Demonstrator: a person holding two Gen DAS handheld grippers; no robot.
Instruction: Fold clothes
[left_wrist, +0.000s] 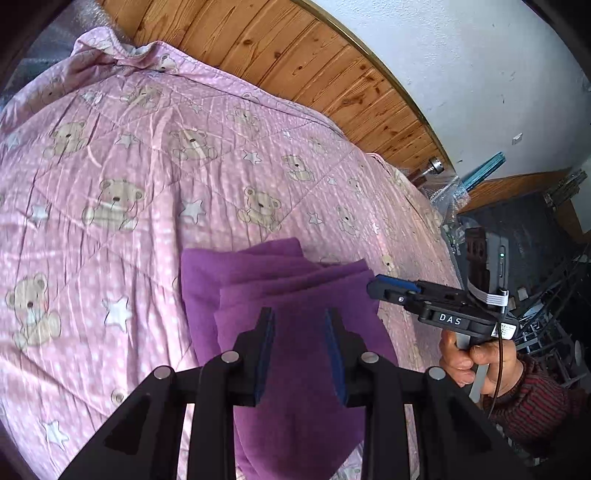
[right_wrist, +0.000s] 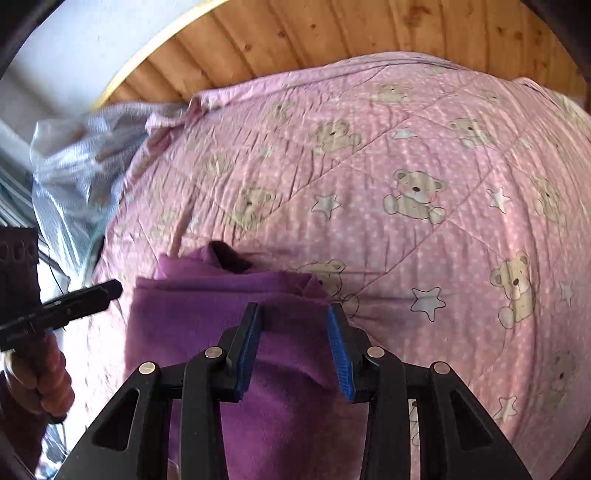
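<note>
Quilted pink bear-print bedspread (left_wrist: 147, 166); folded purple fleece garment (left_wrist: 280, 280); left tongs (left_wrist: 300, 321), right tongs (right_wrist: 293, 314) apart.

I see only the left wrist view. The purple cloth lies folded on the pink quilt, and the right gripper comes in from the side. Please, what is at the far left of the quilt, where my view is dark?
Observer: In the right wrist view a clear plastic bag lies beside the quilt at that end.
Operator: Thank you. Is the right gripper open? I see it only from the side.
Observer: Yes, the right gripper is open, with its fingers above the purple cloth and nothing between them.
Operator: And does the far edge of the cloth lie flat?
Observer: Not fully; a small dark fold stands up at the back edge.
</note>
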